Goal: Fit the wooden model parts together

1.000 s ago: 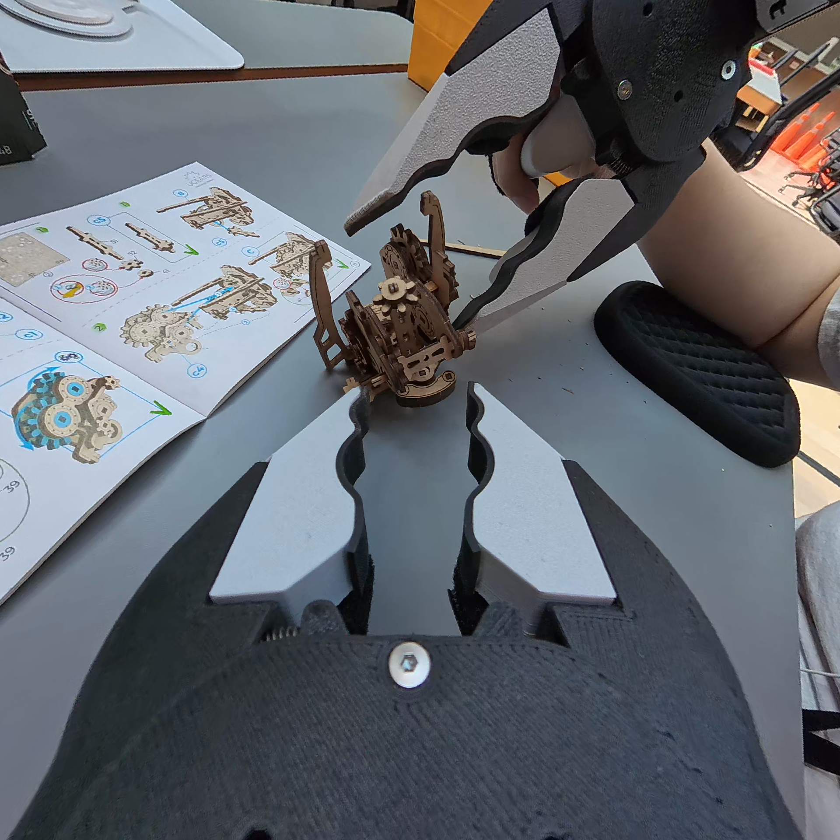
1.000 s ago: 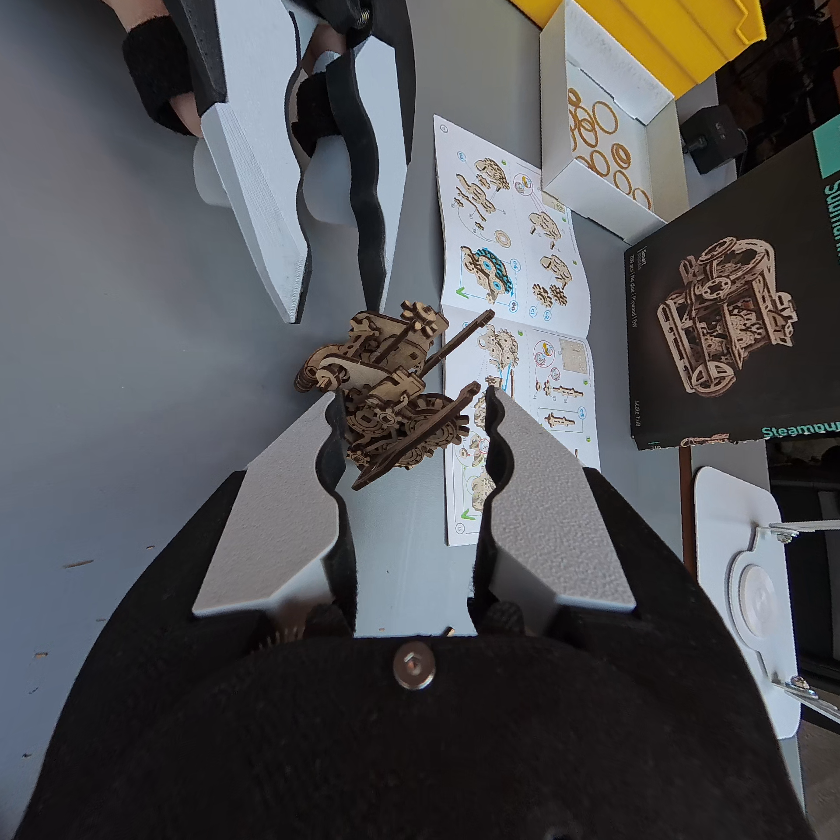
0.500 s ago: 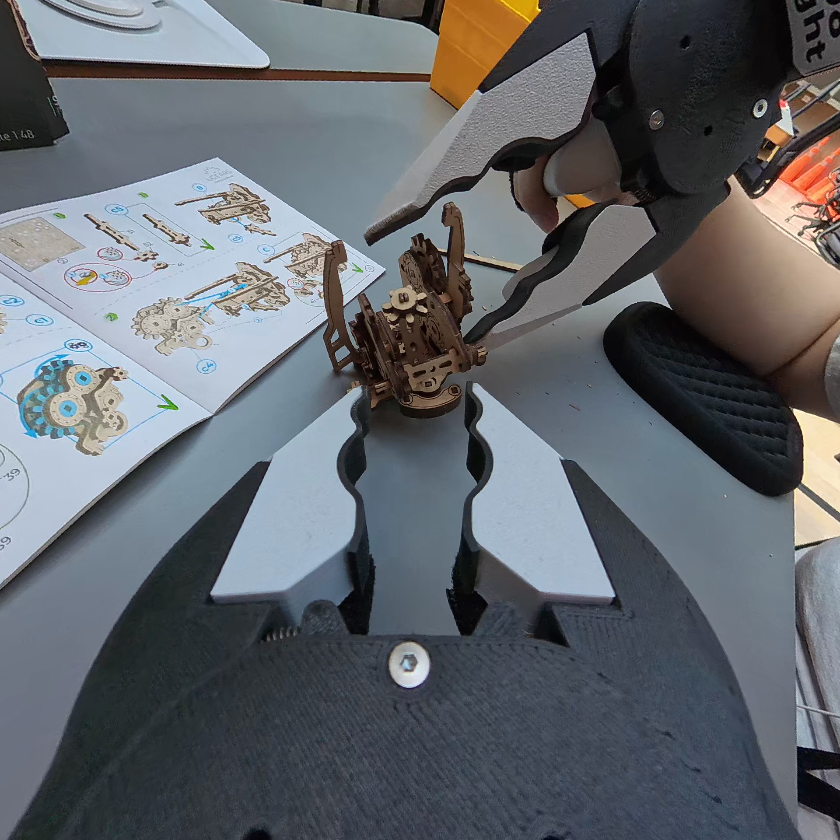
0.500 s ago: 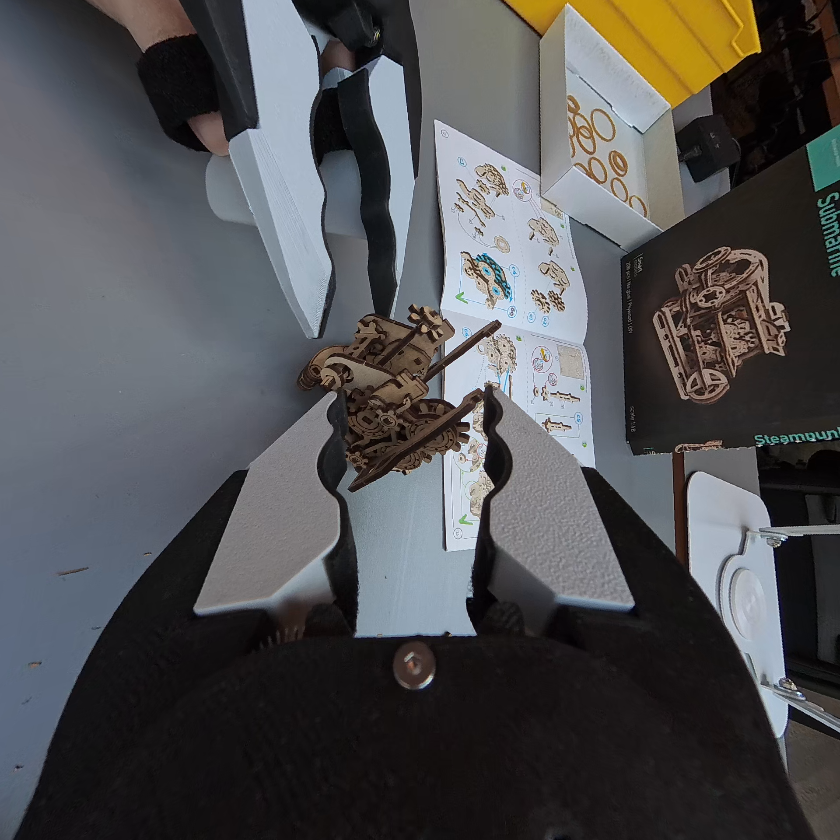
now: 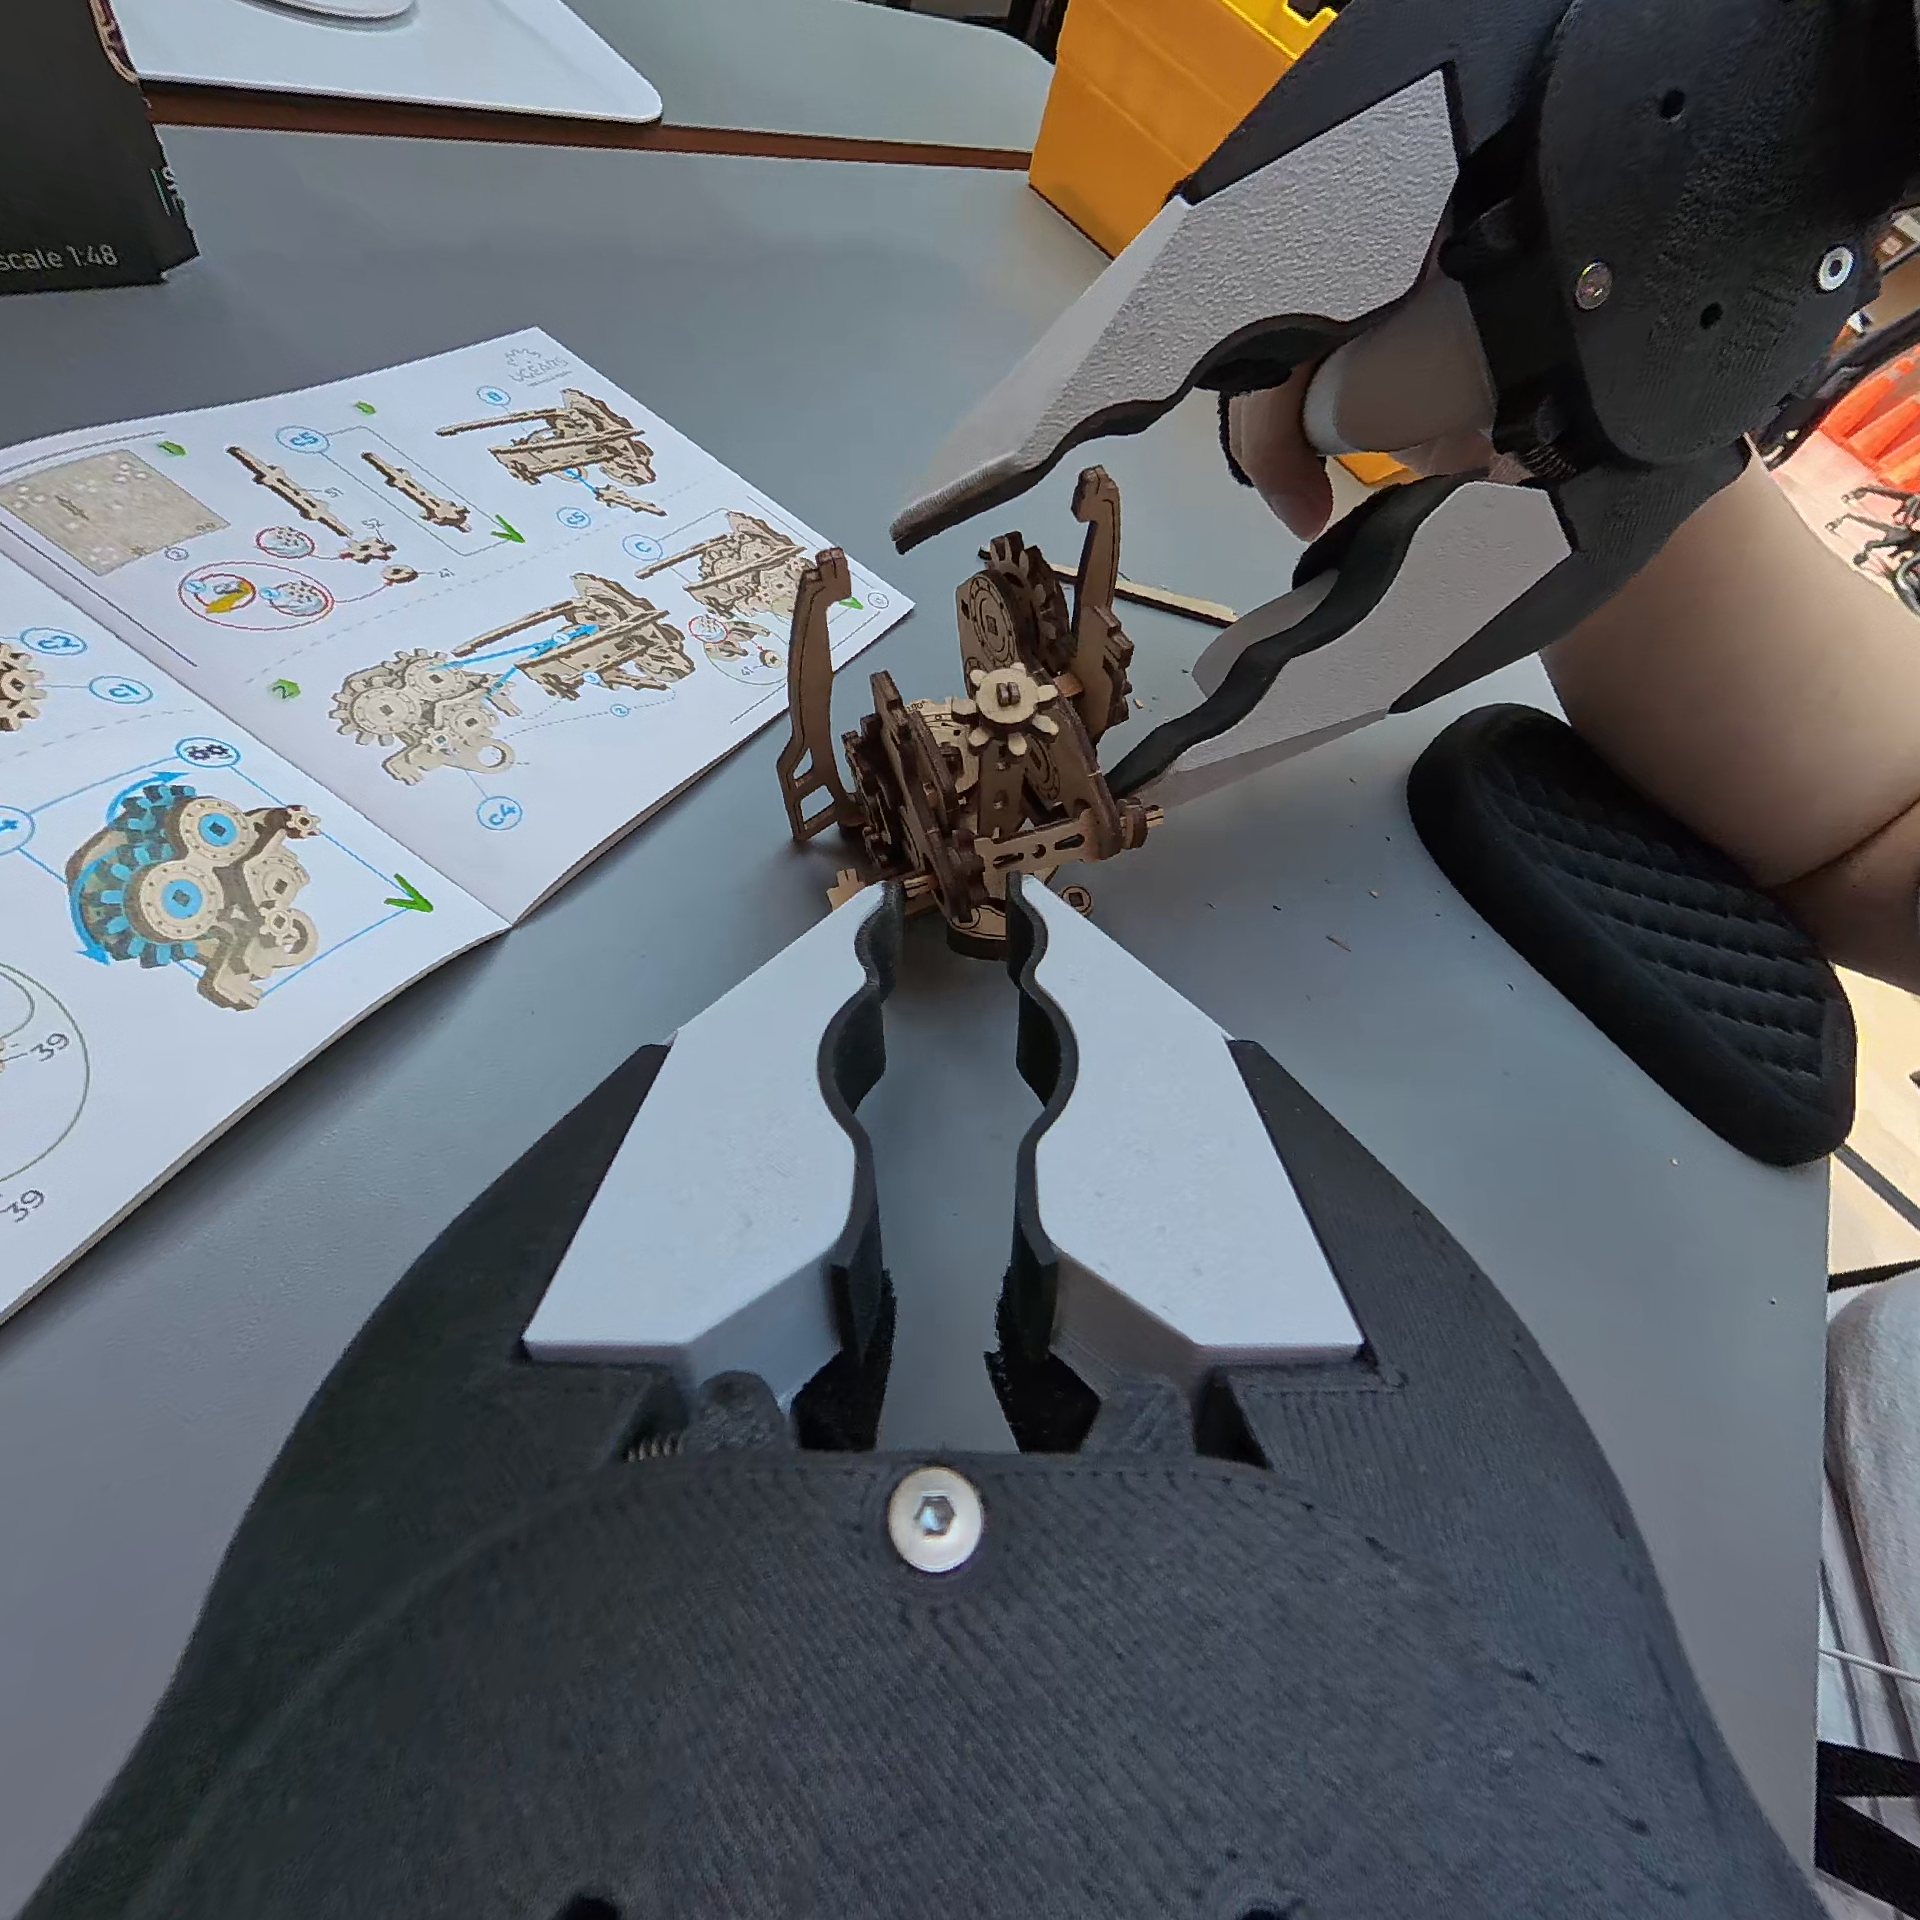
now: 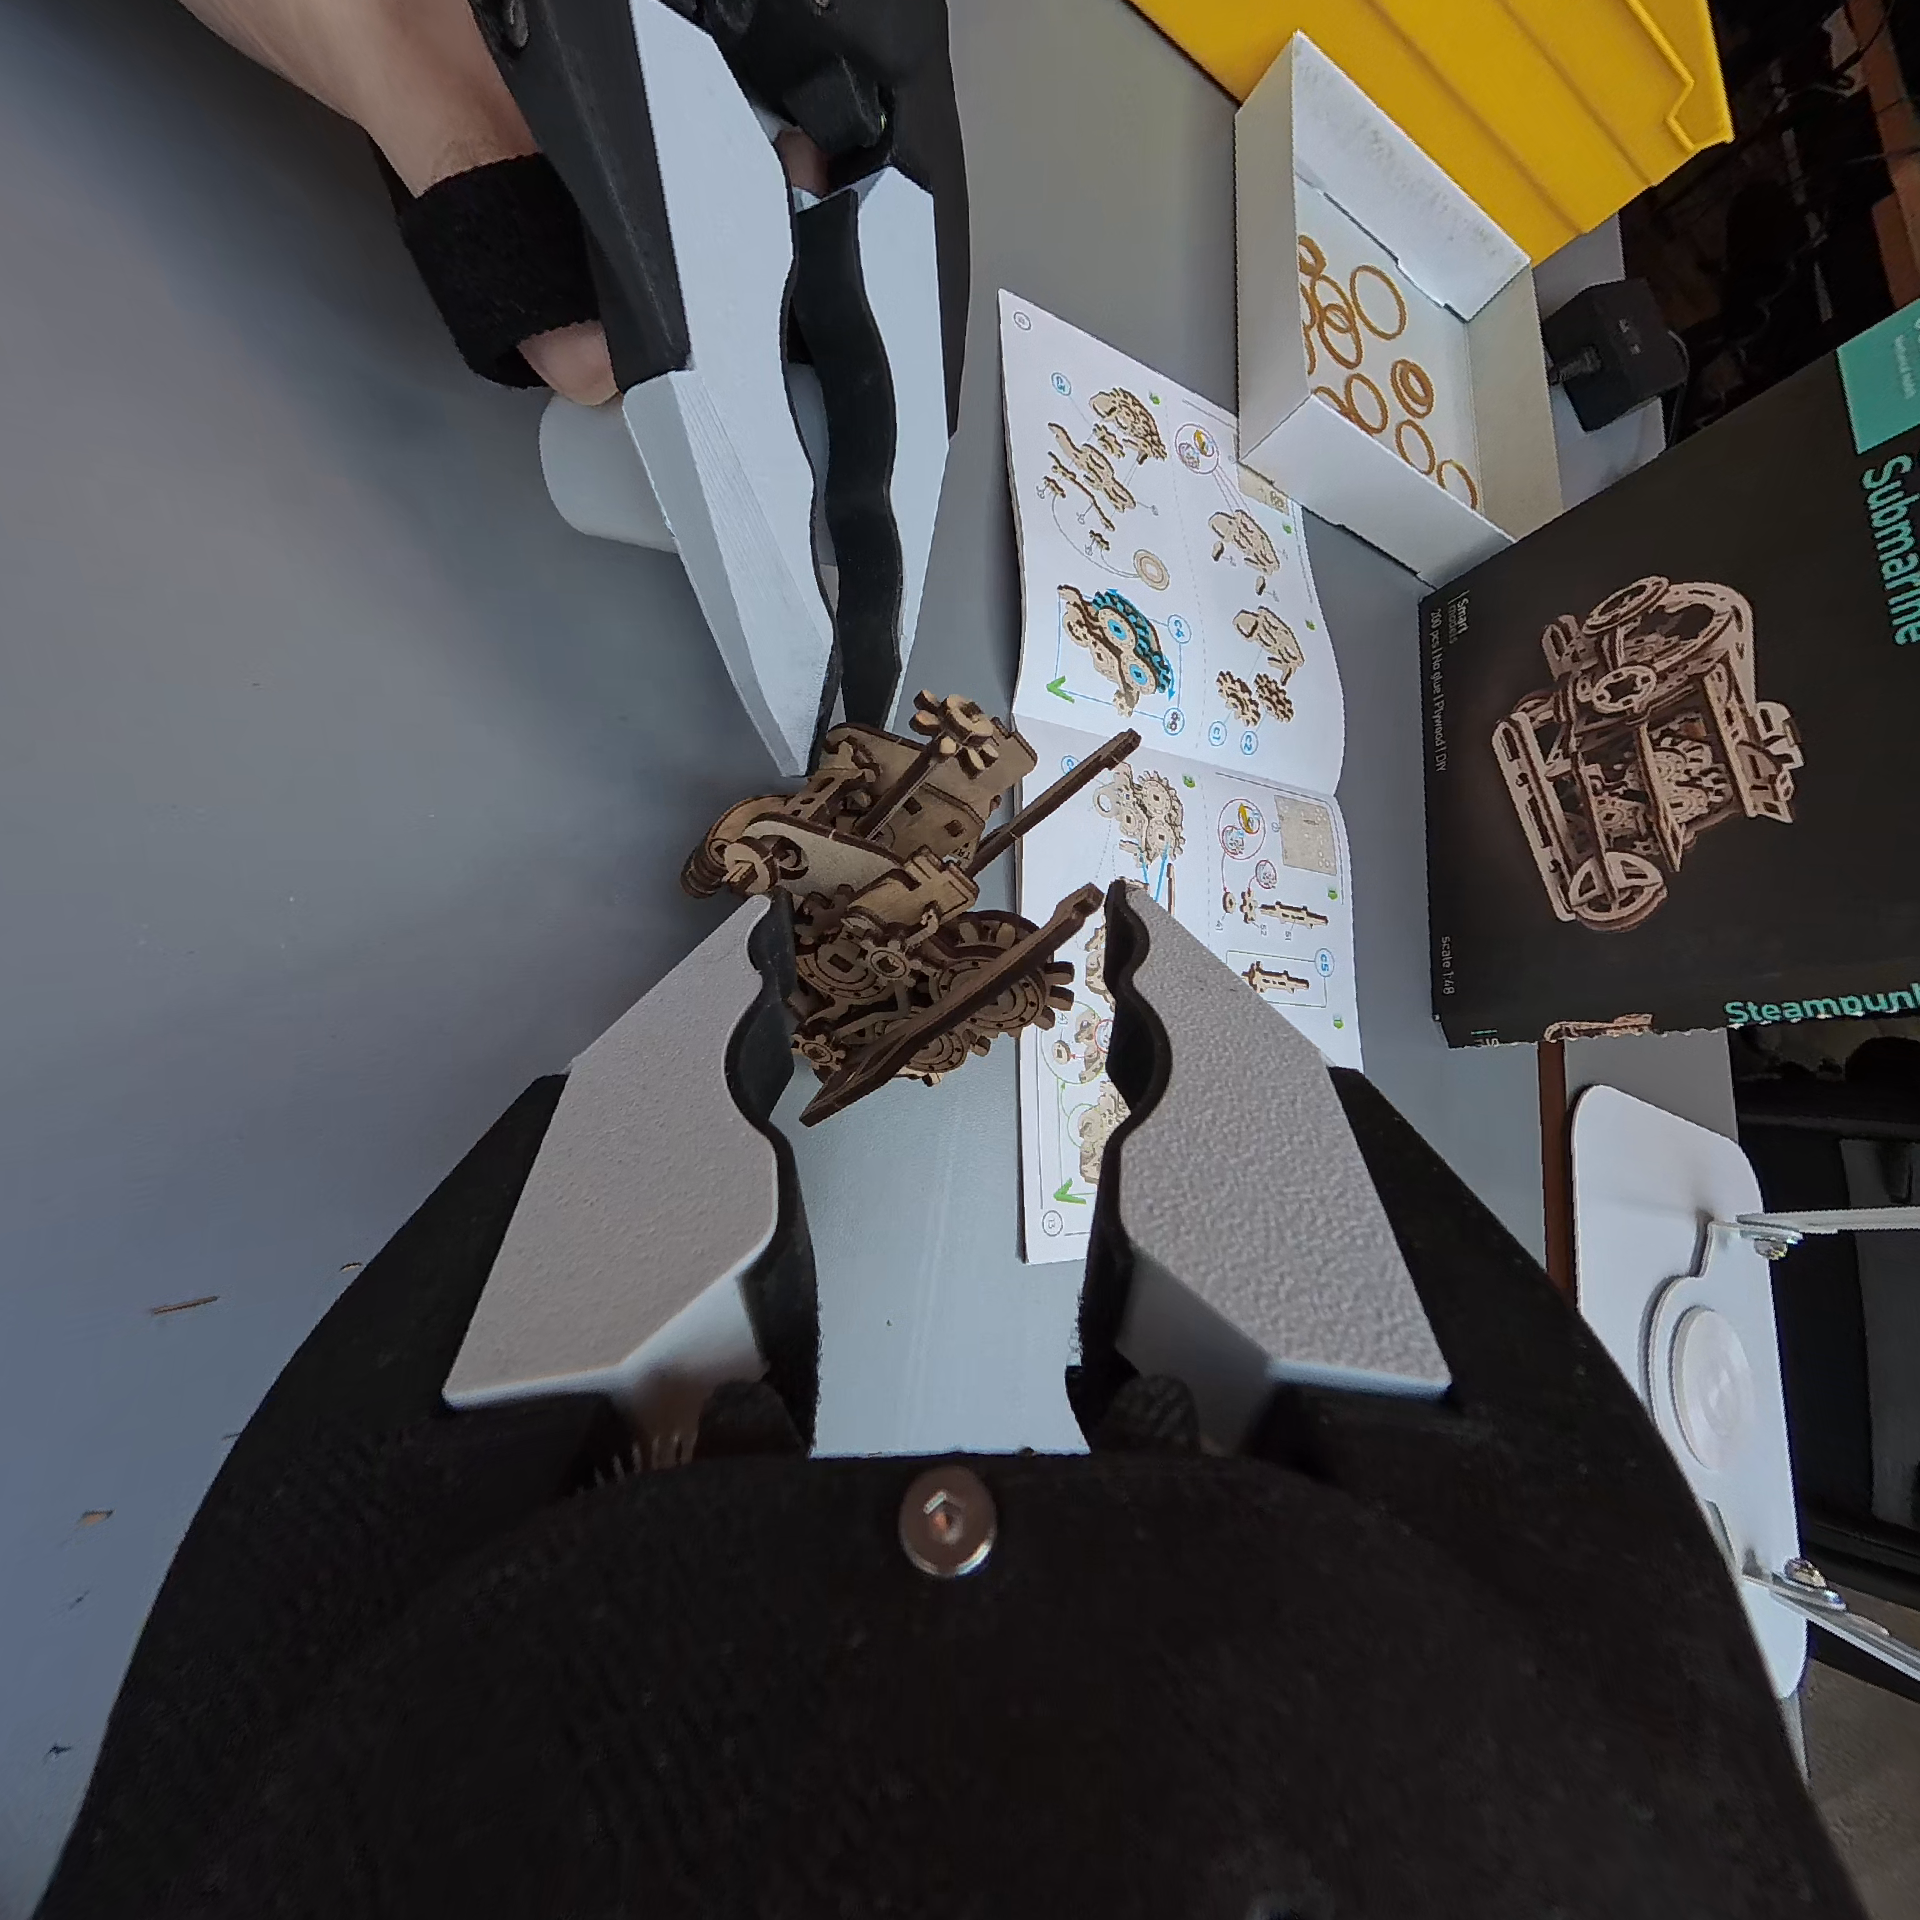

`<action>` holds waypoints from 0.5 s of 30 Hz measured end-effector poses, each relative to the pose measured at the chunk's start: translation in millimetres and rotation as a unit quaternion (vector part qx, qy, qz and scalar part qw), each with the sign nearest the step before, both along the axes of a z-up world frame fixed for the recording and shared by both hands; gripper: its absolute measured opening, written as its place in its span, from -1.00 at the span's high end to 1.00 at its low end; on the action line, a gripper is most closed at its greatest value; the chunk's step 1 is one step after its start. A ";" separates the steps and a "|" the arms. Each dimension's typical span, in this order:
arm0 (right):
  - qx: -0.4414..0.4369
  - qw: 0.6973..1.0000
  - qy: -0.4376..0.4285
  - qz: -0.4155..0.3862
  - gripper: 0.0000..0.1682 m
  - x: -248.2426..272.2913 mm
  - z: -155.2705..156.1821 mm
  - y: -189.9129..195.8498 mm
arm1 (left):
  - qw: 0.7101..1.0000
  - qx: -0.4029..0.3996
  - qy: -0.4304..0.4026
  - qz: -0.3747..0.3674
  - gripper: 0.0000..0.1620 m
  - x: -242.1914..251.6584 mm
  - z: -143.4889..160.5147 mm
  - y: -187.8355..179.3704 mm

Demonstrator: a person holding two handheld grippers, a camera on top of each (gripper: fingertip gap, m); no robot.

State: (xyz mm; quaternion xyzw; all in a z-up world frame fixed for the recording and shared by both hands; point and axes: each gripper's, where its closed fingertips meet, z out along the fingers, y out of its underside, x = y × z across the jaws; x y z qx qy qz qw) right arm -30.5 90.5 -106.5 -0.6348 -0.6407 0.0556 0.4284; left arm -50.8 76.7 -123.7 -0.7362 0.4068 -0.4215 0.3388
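Observation:
A small brown wooden gear model point(image 5: 977, 748) stands on the grey table point(image 5: 727, 260), two thin levers sticking up from it. My left gripper point(image 5: 951, 904) is closed narrowly on the model's lower curved base at its near side. My right gripper point(image 6: 940, 909) is open, its jaws straddling the model point(image 6: 883, 914); one finger rests against the model's side and the other is held apart above the levers. The left gripper also shows in the right wrist view point(image 6: 831, 727), its tips at the model's far side.
An open instruction booklet point(image 5: 416, 665) lies left of the model. A black kit box point(image 6: 1662, 727), a white box of wooden rings point(image 6: 1371, 343) and a yellow bin point(image 6: 1455, 94) lie beyond it. A black wrist pad point(image 5: 1642, 935) and a loose wooden stick point(image 5: 1143, 608) lie right of the model.
My left gripper's fingers have narrowed from wide open and closed on the model's base. The model sits more upright. The right gripper stays open around it.

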 end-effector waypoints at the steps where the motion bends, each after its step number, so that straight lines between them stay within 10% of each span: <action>1: -0.001 1.000 0.002 0.001 0.30 -0.1 0.6 -0.7 | 1.000 -0.002 0.002 0.000 0.77 0.0 -0.8 -0.2; 15: -0.014 1.000 0.010 -0.006 0.31 6.2 -5.8 -4.6 | 1.000 0.000 -0.002 0.009 0.74 -2.6 0.7 -0.3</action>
